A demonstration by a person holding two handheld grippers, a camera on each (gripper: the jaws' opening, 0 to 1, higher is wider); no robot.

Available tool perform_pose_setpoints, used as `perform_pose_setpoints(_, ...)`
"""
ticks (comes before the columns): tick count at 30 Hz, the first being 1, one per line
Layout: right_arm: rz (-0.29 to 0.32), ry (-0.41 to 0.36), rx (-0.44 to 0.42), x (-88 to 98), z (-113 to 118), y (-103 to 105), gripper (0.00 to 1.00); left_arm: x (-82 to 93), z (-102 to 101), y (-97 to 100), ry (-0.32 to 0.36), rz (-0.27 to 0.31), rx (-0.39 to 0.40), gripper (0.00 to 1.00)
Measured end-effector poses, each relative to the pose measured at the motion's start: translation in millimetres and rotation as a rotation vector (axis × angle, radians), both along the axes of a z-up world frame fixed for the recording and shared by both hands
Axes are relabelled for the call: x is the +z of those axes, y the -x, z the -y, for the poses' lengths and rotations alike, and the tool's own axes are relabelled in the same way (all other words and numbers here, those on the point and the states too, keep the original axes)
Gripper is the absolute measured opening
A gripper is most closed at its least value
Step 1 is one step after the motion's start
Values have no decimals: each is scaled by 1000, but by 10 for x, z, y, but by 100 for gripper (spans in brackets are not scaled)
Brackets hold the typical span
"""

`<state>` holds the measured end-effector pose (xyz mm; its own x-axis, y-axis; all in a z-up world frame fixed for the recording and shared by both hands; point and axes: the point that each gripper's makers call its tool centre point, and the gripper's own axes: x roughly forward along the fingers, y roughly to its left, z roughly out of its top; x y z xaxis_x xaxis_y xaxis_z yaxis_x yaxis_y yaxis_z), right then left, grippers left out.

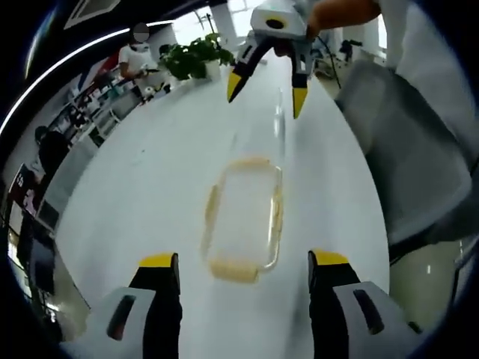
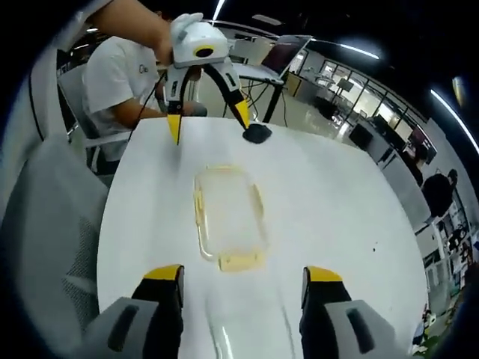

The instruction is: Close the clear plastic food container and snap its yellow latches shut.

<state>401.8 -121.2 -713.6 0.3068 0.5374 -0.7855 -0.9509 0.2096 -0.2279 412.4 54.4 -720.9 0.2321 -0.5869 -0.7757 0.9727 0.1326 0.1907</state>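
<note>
The clear plastic food container (image 1: 243, 217) is seen lying flat on the white bench (image 1: 150, 172), roughly midway between the two pairs of tongs. Yellow latches (image 1: 233, 269) are visible along its rim, one at each short end and one on each long side. Beyond the container's far end in the left gripper view, a faint clear panel (image 1: 279, 127) can be made out, standing up or leaning; it is judged to be the lid, though its exact pose cannot be told. In the right gripper view the same clear piece (image 2: 247, 329) appears between that view's own jaws, on the near side of the container (image 2: 228, 217).

The task is judged to be at its start: the lid is not yet seated and no latch appears snapped down. Closing and all latching remain.

The container's long axis runs from one pair of tongs toward the other, its short ends facing each of them.

The left tongs (image 1: 243, 269) are held apart and empty, just short of the container's near end. The right tongs (image 1: 266, 93) are likewise spread, with nothing gripped between them.
</note>
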Motion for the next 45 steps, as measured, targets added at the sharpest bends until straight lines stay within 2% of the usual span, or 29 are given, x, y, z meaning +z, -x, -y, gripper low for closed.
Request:
perform_pose_setpoints(5, -3, 22, 26, -88, -47, -20, 62, -76, 23, -38, 16, -34, -30, 65)
perform_pose_setpoints(14, -50, 64, 48, -337, -86, -47, 59, -260, 3, -117, -21, -35, -96, 55)
perform_pose_setpoints(26, -80, 100, 79, -528, -150, -139, 57, -484, -76, -174, -38, -98, -122, 53)
perform_pose_setpoints(30, -108, 123, 73, -622, -132, -158, 56, -547, -84, -149, -45, -116, -139, 52)
perform_pose_setpoints(35, -129, 127, 83, -658, -166, -175, 53, -639, -127, -194, -74, -119, -137, 51)
perform_pose_setpoints(37, -136, 126, 83, -678, -194, -179, 54, -622, -87, -202, -47, -128, -127, 52)
perform_pose_setpoints(45, -154, 169, 117, -816, -237, -188, 49, -705, -118, -212, -64, -154, -133, 49)
